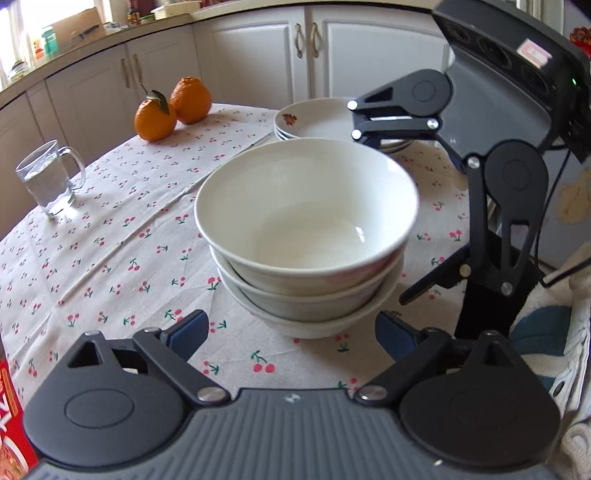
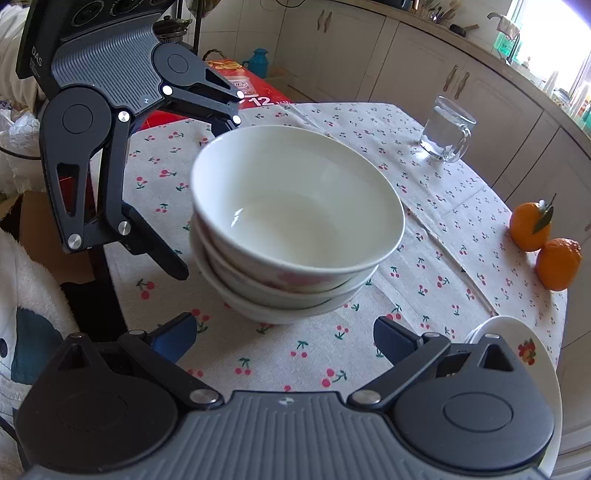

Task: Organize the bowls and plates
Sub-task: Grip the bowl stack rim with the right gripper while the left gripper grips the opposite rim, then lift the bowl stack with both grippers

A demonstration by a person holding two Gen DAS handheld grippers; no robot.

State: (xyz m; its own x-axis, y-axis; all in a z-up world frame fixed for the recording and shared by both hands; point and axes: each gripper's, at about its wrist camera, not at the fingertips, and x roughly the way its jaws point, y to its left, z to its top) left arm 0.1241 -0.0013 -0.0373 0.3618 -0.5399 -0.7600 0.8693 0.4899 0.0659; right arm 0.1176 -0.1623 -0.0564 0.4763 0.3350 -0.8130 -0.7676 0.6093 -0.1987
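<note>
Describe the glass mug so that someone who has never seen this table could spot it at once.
Start at the round table under the cherry-print cloth, where a stack of white bowls sits in the middle. Beyond the bowls, toward the kitchen cabinets, the glass mug stands alone near the table's edge. It is the only see-through item, has a handle and holds clear liquid, unlike the two oranges nearby.

place: you're in a home kitchen
evidence far: white cabinets (image 1: 251, 55), cluttered countertop (image 1: 74, 35)
evidence near: cherry-print tablecloth (image 1: 110, 236), oranges (image 1: 170, 107), glass mug (image 1: 50, 181)

Stacked bowls (image 2: 291, 229) between open hand-held grippers (image 2: 284, 332)
</note>
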